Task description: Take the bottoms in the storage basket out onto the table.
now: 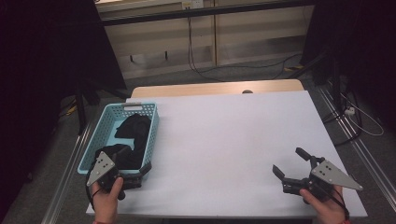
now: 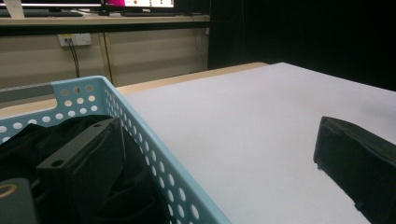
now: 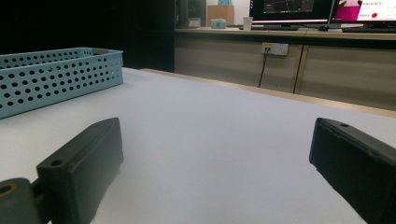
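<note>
At the left side of the white table [image 1: 224,140] sits a light blue basket [image 1: 95,135] with rows of round holes in its walls and a handle slot in its far end. Dark cloth [image 1: 133,133] lies inside it, bunched in a heap that runs from the middle of the basket to its near end.

The left gripper [image 1: 135,169] is at the basket's near right corner, held by the person's left hand [image 1: 108,196] at the table's near edge. Its jaws are spread wide apart and straddle the basket's right wall: in the left gripper view one jaw lies inside the basket against the dark cloth [image 2: 28,144], and the other rests outside on the bare table, with the wall of the basket [image 2: 154,154] between them. Whether the inner jaw presses on the cloth or only lies against it cannot be told. Nothing is clamped between the jaws.

The middle of the table is bare white surface.

At the right, near the front edge, the right hand [image 1: 327,205] holds the right gripper [image 1: 292,161] low over the table, pointing toward the left and slightly away from the person. Its jaws are also spread wide with nothing between them. In the right gripper view both jaws sit just above the table [image 3: 210,140], and the basket [image 3: 56,74] shows well away at the left.
</note>
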Demonstrator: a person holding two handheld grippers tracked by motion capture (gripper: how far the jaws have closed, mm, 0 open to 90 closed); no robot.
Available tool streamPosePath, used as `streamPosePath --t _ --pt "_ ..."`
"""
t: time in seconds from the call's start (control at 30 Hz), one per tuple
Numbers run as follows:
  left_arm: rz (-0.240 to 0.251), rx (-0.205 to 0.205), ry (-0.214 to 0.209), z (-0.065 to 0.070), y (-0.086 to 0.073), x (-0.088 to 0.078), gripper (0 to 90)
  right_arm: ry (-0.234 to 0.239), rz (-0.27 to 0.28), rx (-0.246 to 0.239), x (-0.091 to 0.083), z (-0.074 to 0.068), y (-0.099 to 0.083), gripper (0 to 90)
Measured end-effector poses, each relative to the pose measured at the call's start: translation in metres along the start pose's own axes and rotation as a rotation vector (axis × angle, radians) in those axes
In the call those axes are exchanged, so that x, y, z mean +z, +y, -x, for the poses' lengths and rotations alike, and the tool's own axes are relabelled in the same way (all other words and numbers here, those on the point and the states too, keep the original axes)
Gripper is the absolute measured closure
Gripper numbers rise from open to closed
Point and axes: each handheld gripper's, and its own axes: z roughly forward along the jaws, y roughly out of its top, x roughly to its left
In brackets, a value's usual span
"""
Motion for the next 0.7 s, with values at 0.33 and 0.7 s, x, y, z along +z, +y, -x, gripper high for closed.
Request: streamPosePath --t 0.33,0.7 --pt "-0.003 -0.007 -0.009 0.001 0.001 0.0 2.0 0.005 -0.004 -0.013 0.001 -0.001 0.001 2.5" --pt "0.004 -0.028 0.0 -0.005 0.015 0.002 2.0 0.003 -0.008 -0.013 -0.003 0.0 0.0 2.5"
